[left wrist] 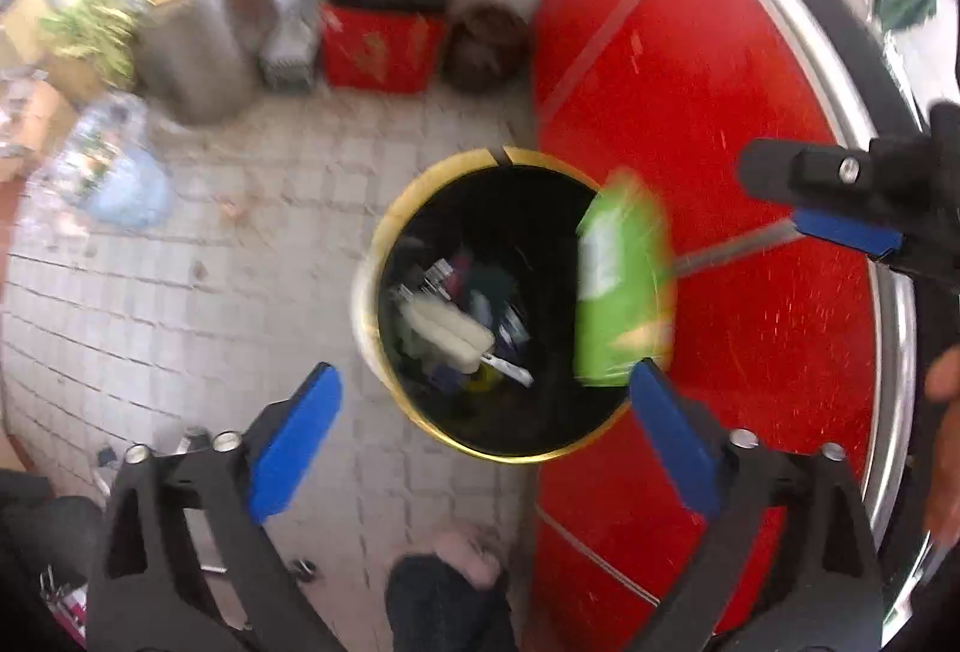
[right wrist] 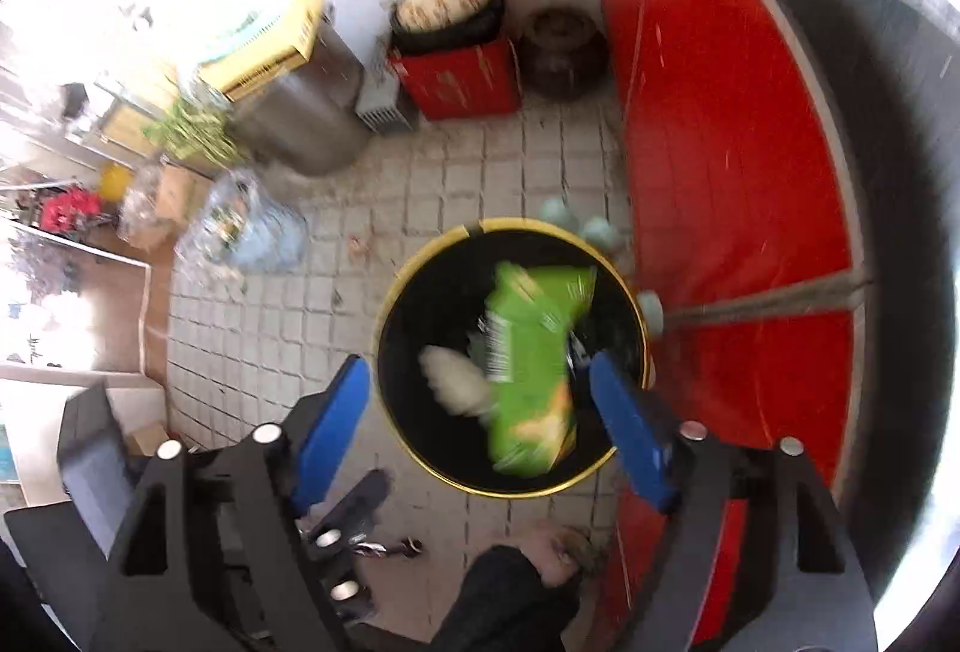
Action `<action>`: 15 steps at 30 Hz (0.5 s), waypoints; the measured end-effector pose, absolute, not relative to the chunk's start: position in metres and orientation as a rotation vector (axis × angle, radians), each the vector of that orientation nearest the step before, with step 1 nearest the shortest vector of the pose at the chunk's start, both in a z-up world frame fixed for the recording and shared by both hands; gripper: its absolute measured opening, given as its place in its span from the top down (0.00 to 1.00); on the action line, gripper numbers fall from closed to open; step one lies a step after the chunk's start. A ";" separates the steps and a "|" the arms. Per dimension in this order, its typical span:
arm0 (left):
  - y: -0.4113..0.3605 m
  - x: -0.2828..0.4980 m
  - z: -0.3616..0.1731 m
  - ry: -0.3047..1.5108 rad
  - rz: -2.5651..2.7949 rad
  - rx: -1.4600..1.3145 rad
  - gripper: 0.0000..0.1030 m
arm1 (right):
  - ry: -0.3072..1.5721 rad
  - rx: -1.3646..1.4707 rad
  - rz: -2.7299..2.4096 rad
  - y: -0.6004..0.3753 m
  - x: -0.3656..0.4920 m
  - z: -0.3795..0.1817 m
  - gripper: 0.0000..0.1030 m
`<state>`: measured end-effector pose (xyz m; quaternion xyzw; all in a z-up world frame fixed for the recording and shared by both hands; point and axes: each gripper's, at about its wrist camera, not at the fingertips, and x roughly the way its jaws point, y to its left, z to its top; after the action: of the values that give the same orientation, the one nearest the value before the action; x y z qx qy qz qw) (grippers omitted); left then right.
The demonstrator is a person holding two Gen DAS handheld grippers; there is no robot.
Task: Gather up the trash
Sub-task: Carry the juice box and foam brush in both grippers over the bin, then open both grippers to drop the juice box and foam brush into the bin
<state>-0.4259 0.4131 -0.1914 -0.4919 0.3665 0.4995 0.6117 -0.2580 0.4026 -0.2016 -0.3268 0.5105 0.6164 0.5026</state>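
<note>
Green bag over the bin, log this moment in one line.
green bag: loose, blurred, over bin | left gripper: open | right gripper: open

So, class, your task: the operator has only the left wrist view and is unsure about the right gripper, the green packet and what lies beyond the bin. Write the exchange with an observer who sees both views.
Operator: I see just one finger of the right gripper. Is it open?
Observer: Yes. The right wrist view shows both blue pads spread wide, either side of the green packet.
Operator: For me the packet sits at the edge of the bin. Is it over the opening?
Observer: From the right wrist it is over the opening, blurred.
Operator: Anything past the far rim?
Observer: Yes, two pale round things, beside the red panel.
</note>
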 end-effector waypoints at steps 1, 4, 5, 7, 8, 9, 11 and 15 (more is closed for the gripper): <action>0.410 -0.431 -0.183 0.847 1.175 -1.121 0.07 | 1.230 -0.777 1.500 0.403 -0.258 -0.192 0.21; 0.407 -0.437 -0.158 0.895 1.197 -1.101 0.07 | 1.190 -0.721 1.533 0.395 -0.254 -0.156 0.08; 0.407 -0.433 -0.146 0.921 1.207 -1.084 0.07 | 1.161 -0.701 1.536 0.390 -0.251 -0.140 0.07; 0.408 -0.425 -0.131 0.935 1.214 -1.053 0.07 | 1.117 -0.663 1.535 0.375 -0.239 -0.112 0.07; 0.408 -0.417 -0.121 0.938 1.209 -1.031 0.07 | 1.093 -0.652 1.525 0.365 -0.232 -0.100 0.07; 0.408 -0.407 -0.112 0.935 1.195 -1.009 0.07 | 1.071 -0.647 1.505 0.358 -0.224 -0.090 0.07; 0.406 -0.379 -0.094 0.929 1.157 -0.952 0.07 | 1.035 -0.629 1.466 0.338 -0.203 -0.073 0.07; 0.398 -0.319 -0.062 0.919 1.068 -0.852 0.07 | 1.008 -0.580 1.340 0.285 -0.143 -0.052 0.07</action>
<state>-0.3187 0.3978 -0.0623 -0.3793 0.4094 0.4755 0.6800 -0.1428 0.2846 -0.0518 -0.2535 0.4405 0.5856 0.6315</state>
